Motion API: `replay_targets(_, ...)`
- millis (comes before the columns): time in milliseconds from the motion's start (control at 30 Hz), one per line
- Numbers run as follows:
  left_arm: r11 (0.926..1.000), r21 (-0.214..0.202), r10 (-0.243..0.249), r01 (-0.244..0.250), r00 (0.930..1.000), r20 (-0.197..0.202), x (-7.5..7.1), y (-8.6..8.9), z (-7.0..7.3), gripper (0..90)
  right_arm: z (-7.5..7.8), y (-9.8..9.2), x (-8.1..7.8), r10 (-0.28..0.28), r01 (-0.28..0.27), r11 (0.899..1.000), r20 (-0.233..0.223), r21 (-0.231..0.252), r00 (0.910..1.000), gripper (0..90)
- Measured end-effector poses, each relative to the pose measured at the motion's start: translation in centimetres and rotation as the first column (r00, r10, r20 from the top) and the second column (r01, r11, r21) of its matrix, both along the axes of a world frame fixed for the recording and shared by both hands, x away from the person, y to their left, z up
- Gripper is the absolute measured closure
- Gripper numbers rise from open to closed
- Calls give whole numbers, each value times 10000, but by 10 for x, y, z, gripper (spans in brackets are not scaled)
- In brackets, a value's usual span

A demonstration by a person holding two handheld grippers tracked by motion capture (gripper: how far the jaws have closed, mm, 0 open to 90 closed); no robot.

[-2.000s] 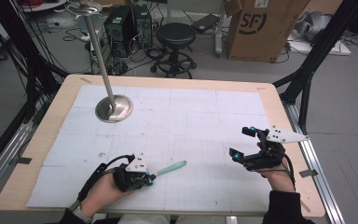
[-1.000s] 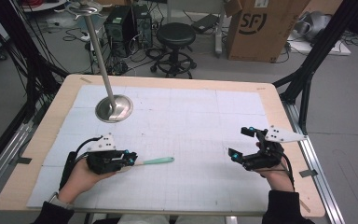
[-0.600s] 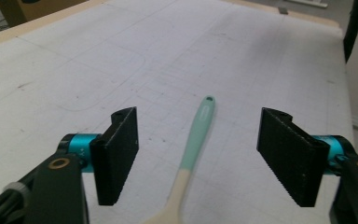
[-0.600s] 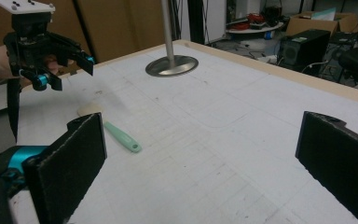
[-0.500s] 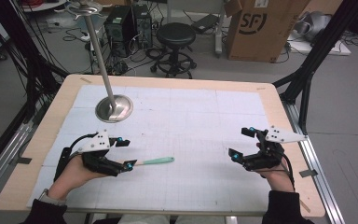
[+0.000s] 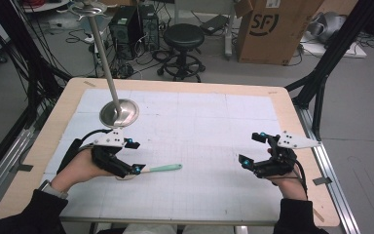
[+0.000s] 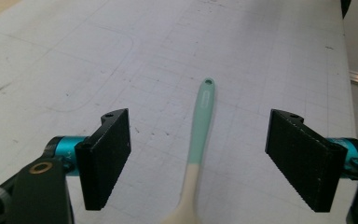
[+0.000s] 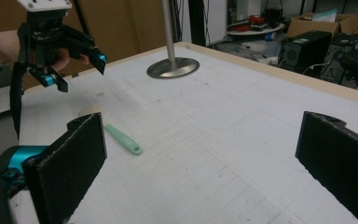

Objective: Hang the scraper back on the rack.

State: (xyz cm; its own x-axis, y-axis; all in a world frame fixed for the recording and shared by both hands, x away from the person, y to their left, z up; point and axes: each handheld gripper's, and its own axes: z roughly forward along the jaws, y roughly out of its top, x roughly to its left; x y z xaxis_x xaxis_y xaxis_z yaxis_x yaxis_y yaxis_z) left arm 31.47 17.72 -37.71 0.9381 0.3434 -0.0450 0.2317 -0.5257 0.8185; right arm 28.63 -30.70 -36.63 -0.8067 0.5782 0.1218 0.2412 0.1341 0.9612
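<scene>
A small spoon point(image 6: 163, 168) with a mint-green handle and a cream head lies flat on the white mat point(image 6: 199, 117), handle pointing right. My left gripper point(image 6: 135, 156) hovers just above its head end. Its jaws have just been opening and now stand wide; the spoon point(image 7: 200, 135) lies on the mat below the gap, and neither pad touches it. My right gripper point(image 6: 251, 147) is held still at the right side of the mat, open and empty. In the right gripper view point(image 8: 205, 121), the spoon point(image 8: 123, 138) and the left gripper point(image 8: 79, 72) lie farther off.
A metal pole on a round base point(image 6: 119, 112) stands on the mat's far left, just beyond my left hand. The wooden table edge point(image 6: 185, 84) frames the mat. A stool, a cardboard box and cables are on the floor behind.
My left gripper carried the spoon leftward and laid it on the mat. It then opened, letting go, and rose a little. The right gripper has stayed put.
</scene>
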Motion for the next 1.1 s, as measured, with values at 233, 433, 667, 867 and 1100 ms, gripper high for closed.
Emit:
replay_targets(233, 9843, 1635, -699, 672, 9975, 105, 5, -23, -2, 245, 1, -2, -1, -42, 42, 10000, 23, 38, 10000, 9)
replay_targets(433, 9545, 2621, -1392, 1419, 9898, -290, 11, -40, -5, 269, 0, -1, -1, 12, -12, 10000, -74, 3, 10000, 9)
replay_targets(667, 9099, 3792, -1481, 1685, 9855, -827, 18, -47, -13, 324, 0, -3, 0, 88, -88, 9999, -56, 74, 9999, 9)
replay_targets(867, 8512, 4934, -1453, 1790, 9837, -1062, 21, -53, -17, 422, -1, -1, 0, 128, -128, 9999, -58, -19, 9999, 9)
replay_targets(1100, 7894, 5720, -1641, 2230, 9744, -1534, 26, -62, -12, 553, -1, 0, 0, 159, -160, 9999, -43, -33, 9999, 9)
